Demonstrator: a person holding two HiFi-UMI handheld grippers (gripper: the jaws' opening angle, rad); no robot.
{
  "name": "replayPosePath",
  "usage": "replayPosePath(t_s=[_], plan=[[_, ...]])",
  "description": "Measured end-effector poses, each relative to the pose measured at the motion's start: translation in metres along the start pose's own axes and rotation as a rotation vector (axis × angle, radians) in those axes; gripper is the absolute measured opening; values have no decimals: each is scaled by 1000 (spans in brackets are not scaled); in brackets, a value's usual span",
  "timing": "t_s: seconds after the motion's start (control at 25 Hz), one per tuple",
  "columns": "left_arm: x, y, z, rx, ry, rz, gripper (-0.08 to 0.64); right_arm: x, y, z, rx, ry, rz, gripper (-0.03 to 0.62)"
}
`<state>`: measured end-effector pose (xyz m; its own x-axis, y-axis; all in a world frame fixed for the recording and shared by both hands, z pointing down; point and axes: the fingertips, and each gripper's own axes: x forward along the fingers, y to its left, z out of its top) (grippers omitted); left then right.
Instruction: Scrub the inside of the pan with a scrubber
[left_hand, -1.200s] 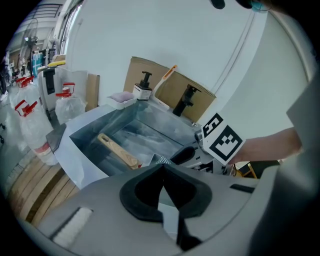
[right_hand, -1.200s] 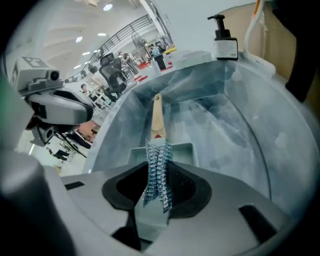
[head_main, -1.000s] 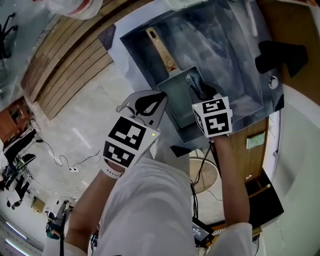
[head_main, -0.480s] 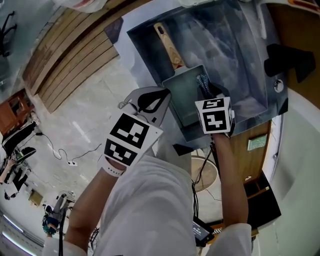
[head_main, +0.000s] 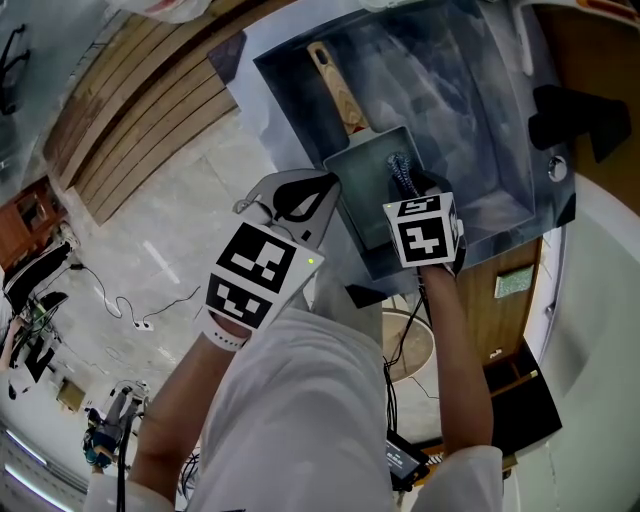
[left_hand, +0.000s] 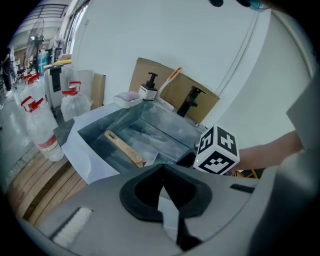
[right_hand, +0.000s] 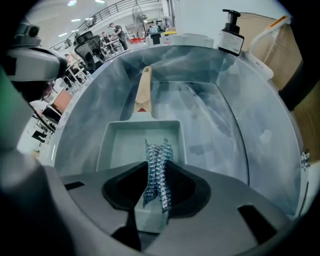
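Observation:
A square grey-green pan (head_main: 372, 185) with a wooden handle (head_main: 338, 92) lies in the steel sink (head_main: 455, 90). My right gripper (head_main: 405, 178) is shut on a blue-grey mesh scrubber (right_hand: 157, 169), held over the pan's (right_hand: 135, 142) near right part. In the right gripper view the scrubber (head_main: 401, 170) stands squeezed upright between the jaws, its tip above the pan floor. My left gripper (head_main: 300, 205) hovers outside the sink's left rim, jaws shut with nothing between them. From the left gripper view the handle (left_hand: 125, 150) and the right gripper's marker cube (left_hand: 217, 150) show ahead.
A black faucet (head_main: 575, 115) stands at the sink's right side. A soap dispenser bottle (right_hand: 230, 37) sits behind the sink. Water jugs (left_hand: 42, 125) stand on the wooden slatted floor (head_main: 140, 110) to the left. White sleeves and arms fill the lower head view.
The right gripper with the scrubber has shifted slightly left and up over the pan. The left gripper stays beside the sink.

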<state>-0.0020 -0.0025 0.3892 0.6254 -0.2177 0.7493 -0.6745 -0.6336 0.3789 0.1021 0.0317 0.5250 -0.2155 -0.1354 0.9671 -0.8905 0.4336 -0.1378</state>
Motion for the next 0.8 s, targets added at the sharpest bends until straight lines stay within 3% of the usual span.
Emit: replayPosePath(t_s=[0.2,0.44,0.8], plan=[[0,1,0,-1,-2,-2,5,2,23,0,-13,-6,67,106],[-1,0,-2,-6,-3,-2,5,5,64,0,-75,-3,209,104],[-3,-1,-5,-6,-5,1,5,8,89,2,-34,-1,383,104]])
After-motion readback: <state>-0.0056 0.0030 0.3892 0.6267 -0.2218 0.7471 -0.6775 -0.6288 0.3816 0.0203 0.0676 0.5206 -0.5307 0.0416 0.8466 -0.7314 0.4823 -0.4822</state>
